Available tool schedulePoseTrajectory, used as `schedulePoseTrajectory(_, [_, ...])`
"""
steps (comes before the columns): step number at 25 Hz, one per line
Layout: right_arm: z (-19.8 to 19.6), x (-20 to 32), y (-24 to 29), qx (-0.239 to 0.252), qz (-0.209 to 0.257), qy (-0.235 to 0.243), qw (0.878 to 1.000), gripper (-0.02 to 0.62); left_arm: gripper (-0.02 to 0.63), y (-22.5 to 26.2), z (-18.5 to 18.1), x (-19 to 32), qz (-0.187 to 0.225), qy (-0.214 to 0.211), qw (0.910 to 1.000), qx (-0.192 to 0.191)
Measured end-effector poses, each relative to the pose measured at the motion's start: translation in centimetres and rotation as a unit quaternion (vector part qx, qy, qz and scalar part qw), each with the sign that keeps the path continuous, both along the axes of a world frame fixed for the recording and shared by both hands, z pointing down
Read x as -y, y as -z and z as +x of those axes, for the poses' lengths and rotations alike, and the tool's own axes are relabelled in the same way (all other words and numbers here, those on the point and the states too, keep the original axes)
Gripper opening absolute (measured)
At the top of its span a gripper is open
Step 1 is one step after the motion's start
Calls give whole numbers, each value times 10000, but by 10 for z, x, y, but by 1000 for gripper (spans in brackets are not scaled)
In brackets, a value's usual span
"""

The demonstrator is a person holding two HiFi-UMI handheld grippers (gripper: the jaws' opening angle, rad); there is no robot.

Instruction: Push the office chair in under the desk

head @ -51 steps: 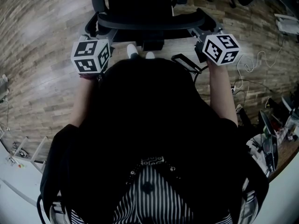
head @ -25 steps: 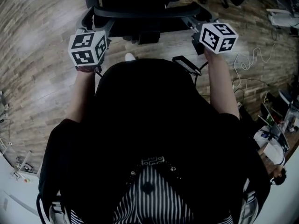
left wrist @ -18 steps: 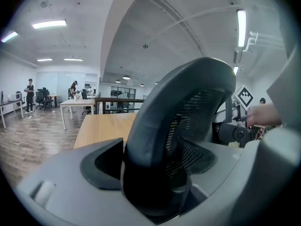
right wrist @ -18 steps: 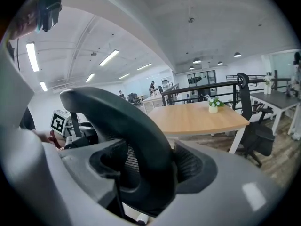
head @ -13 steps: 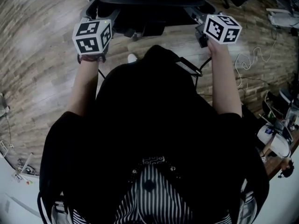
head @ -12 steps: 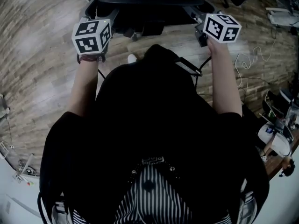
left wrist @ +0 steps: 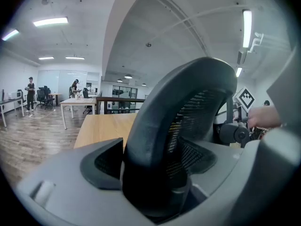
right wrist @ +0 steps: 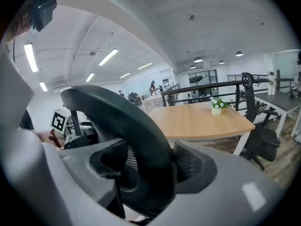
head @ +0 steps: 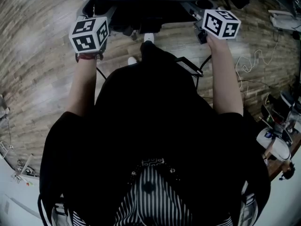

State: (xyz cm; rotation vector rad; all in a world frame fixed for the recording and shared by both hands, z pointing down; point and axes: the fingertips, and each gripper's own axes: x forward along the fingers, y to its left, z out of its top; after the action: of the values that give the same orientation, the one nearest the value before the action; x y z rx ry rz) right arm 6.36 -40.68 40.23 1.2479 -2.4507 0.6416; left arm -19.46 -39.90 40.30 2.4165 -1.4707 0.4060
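- Black mesh office chair: curved back frame between both jaw pairs.
- Left gripper and right gripper clamp it.
- Pale wooden desk beyond the jaws.

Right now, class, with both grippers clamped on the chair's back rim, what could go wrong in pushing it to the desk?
1. The left gripper and right gripper hold only the curved rim of the black mesh office chair; uneven force might swivel it or slip a gripper off.
2. The chair could knock the light wooden desk and topple the small white flower pot.
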Motion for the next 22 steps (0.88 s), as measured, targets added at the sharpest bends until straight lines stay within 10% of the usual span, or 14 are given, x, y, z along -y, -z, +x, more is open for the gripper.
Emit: schedulePoseTrajectory(22, [23, 127, -10, 225, -291, 642, 9973, 305, 374, -7, 26, 104, -229, 436, 9988, 47])
